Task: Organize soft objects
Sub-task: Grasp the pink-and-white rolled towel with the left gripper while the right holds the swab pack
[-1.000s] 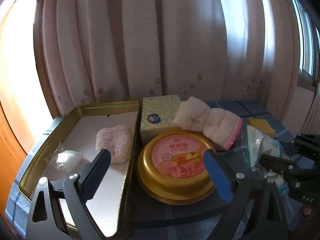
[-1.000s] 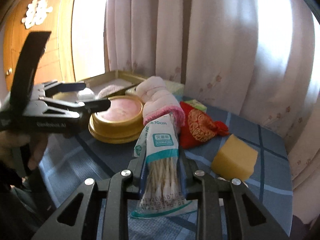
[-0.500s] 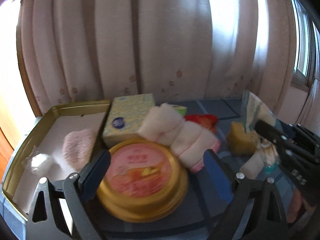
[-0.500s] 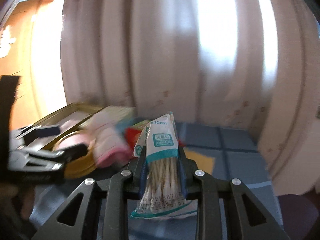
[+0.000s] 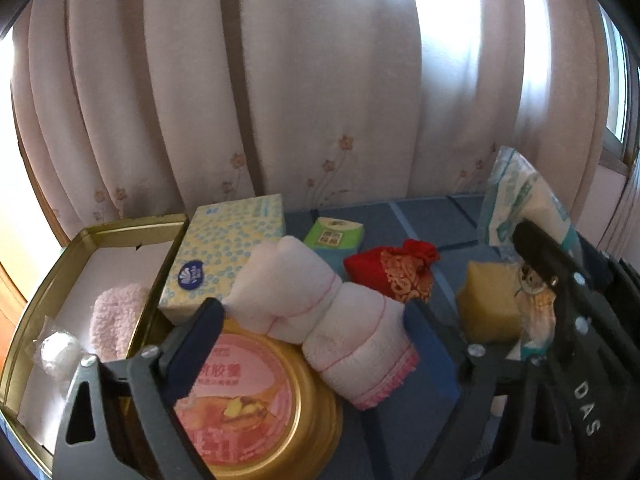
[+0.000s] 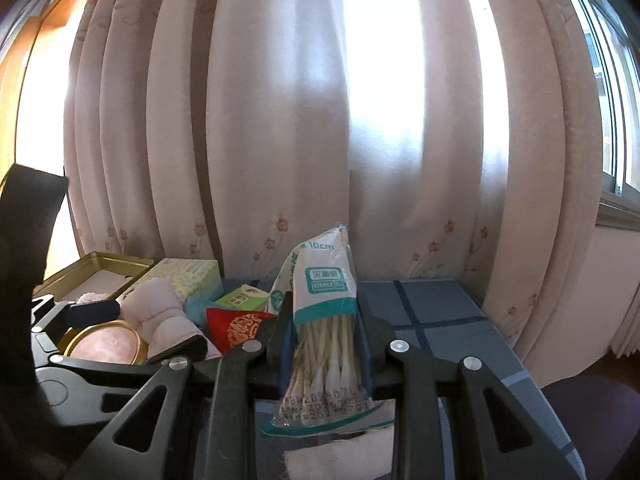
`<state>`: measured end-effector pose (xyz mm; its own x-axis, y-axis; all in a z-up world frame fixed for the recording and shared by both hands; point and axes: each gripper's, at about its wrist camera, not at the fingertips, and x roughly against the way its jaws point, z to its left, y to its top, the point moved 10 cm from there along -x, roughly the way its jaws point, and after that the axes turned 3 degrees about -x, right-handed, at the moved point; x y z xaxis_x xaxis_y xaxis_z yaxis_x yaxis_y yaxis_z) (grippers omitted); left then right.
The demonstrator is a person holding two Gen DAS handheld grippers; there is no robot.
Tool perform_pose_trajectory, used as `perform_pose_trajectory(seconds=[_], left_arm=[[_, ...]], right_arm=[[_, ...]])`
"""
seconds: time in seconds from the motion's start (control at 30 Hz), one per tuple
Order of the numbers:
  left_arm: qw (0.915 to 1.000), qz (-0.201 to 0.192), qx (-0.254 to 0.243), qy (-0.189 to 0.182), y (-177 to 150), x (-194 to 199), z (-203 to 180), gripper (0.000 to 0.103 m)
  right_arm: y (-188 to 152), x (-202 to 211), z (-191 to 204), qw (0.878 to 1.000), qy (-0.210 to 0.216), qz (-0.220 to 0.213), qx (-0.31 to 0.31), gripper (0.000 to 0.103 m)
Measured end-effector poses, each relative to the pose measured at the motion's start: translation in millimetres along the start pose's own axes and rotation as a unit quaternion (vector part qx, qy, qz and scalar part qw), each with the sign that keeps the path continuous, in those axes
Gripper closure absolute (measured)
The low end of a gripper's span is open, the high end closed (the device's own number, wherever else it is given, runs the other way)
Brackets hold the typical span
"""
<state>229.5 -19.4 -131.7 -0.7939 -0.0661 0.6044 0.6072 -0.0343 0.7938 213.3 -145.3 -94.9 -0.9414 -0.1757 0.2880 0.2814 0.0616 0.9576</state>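
Observation:
A rolled pink-and-white towel (image 5: 320,320) leans on a round gold tin (image 5: 240,400). My left gripper (image 5: 312,344) straddles the towel, its jaws closing, one blue pad at each end of the roll; I see no squeeze on it. My right gripper (image 6: 324,332) is shut on a bag of cotton swabs (image 6: 324,304) and holds it upright above the table; the bag (image 5: 516,200) also shows at the right of the left wrist view. A fluffy pink cloth (image 5: 112,320) and a small wrapped white item (image 5: 56,350) lie in the gold tray (image 5: 120,228).
A tissue pack (image 5: 228,248) stands behind the towel, beside the tray. A green packet (image 5: 334,236), a red pouch (image 5: 388,272) and a yellow sponge (image 5: 488,300) lie on the blue checked cloth (image 6: 440,320). Pink curtains close off the back.
My left gripper slid right and forward from the tray and tin until the towel lay between its fingers. My right gripper swung up toward the curtains, still holding the swab bag.

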Motion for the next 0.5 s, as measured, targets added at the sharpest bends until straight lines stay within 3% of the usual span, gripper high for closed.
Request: perform_pose_trajectory(seconds=[0.07, 0.13, 0.17, 0.23, 0.3, 0.37, 0.5], left_arm=[[1.0000, -0.005, -0.003, -0.003, 1, -1, -1, 0.025], [0.9999, -0.006, -0.008, -0.011, 2, -3, -4, 0.045], [0.9998, -0.009, -0.013, -0.014, 3, -3, -6, 0.049], [0.9994, -0.018, -0.020, -0.022, 6, -1, -10, 0.073], [0.9987, -0.032, -0.025, -0.032, 9, 3, -13, 0.087], [0.9978, -0.043, -0.022, -0.045, 10, 8, -14, 0.094], [0.9961, -0.065, -0.016, -0.058, 9, 16, -13, 0.094]], right_arm=[[-1, -1, -1, 1.000, 0.002, -0.001, -0.003, 0.074], [0, 1, -2, 1.000, 0.002, -0.004, -0.005, 0.074], [-1, 1, -1, 1.000, 0.002, -0.004, -0.003, 0.074], [-1, 1, 1, 1.000, -0.002, -0.003, 0.002, 0.074], [0, 2, 2, 1.000, -0.002, -0.007, 0.004, 0.074], [0, 3, -1, 1.000, -0.003, -0.008, -0.002, 0.074], [2, 6, -3, 1.000, -0.006, -0.018, -0.007, 0.074]])
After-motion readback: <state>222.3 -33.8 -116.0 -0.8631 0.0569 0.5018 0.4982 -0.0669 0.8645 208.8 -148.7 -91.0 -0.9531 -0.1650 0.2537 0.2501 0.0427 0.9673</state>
